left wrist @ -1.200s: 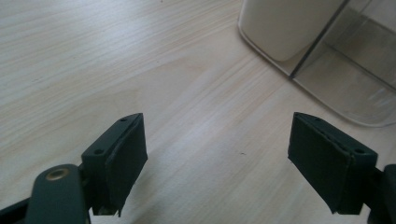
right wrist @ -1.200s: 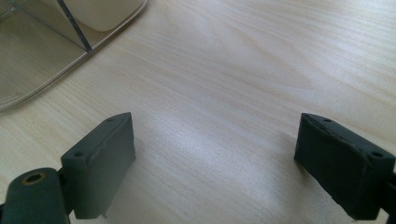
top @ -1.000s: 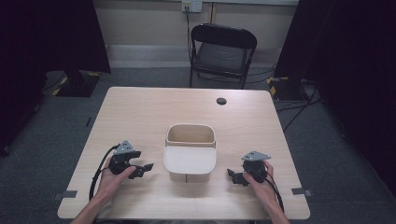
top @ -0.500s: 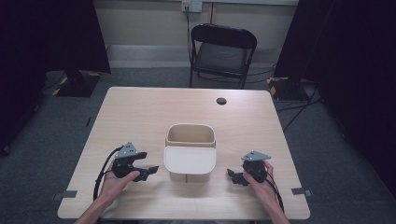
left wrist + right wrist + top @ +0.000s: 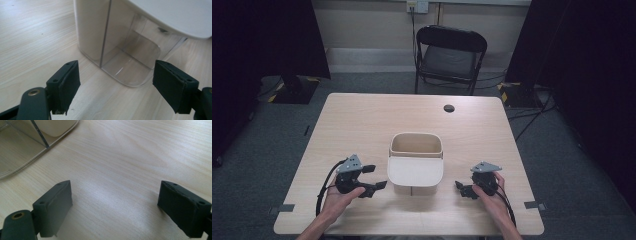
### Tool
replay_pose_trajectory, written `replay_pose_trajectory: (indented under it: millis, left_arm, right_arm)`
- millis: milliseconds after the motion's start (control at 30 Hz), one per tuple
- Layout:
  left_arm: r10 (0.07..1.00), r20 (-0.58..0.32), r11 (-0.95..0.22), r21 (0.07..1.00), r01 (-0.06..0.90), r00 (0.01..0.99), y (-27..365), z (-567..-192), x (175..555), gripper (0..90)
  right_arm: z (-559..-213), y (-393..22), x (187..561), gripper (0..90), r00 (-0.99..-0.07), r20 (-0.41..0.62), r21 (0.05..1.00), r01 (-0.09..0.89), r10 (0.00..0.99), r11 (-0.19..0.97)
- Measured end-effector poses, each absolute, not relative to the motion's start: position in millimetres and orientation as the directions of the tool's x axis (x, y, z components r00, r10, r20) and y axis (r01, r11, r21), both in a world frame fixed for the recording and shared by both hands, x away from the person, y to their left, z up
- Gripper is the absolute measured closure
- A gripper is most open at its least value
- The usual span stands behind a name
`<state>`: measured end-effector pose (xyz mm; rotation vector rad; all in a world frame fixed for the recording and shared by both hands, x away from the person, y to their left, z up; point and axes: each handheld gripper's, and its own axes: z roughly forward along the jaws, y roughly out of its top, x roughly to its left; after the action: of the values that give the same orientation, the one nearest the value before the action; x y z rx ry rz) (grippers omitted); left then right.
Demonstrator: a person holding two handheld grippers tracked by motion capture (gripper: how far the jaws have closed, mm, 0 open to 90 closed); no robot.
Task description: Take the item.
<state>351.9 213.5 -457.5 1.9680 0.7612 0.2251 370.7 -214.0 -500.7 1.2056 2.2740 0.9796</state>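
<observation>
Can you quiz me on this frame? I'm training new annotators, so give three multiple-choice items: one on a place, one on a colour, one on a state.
1. Where does the container stand?
A. On the table, between the two grippers
B. On the folding chair
C. On the floor beside the table

2. What colour is the small round thing near the table's far edge?
A. White
B. Black
C. Yellow

3. How do the left gripper's jaws stand?
A. Shut on the container
B. Shut on nothing
C. Open, with the container ahead of them

Answers:
1. A, the high view shows it on the table with the left gripper on one side and the right gripper on the other.
2. B, it is a dark disc on the pale wood.
3. C, the left gripper view shows a wide gap between the jaws.
</observation>
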Motion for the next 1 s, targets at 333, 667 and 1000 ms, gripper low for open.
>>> replay_pose_trajectory:
  millis: [333, 667, 1000]
  left_arm:
    - [0.558, -0.154, -0.335, 0.857, 0.391, 0.816, 204, -455, 347, 21.3]
    - [0.532, -0.153, -0.347, 0.858, 0.379, 0.833, 196, -456, 345, 21.3]
    - [0.507, -0.157, -0.329, 0.874, 0.359, 0.848, 188, -453, 343, 21.2]
  right_arm:
    - [-501, -214, 371, 11.4, -0.557, -0.013, 0.731, 0.562, 0.830, 0.388]
    - [-501, -214, 371, 11.4, -0.557, -0.013, 0.731, 0.561, 0.831, 0.388]
    - [-501, -214, 371, 11.4, -0.557, -0.013, 0.731, 0.562, 0.831, 0.387]
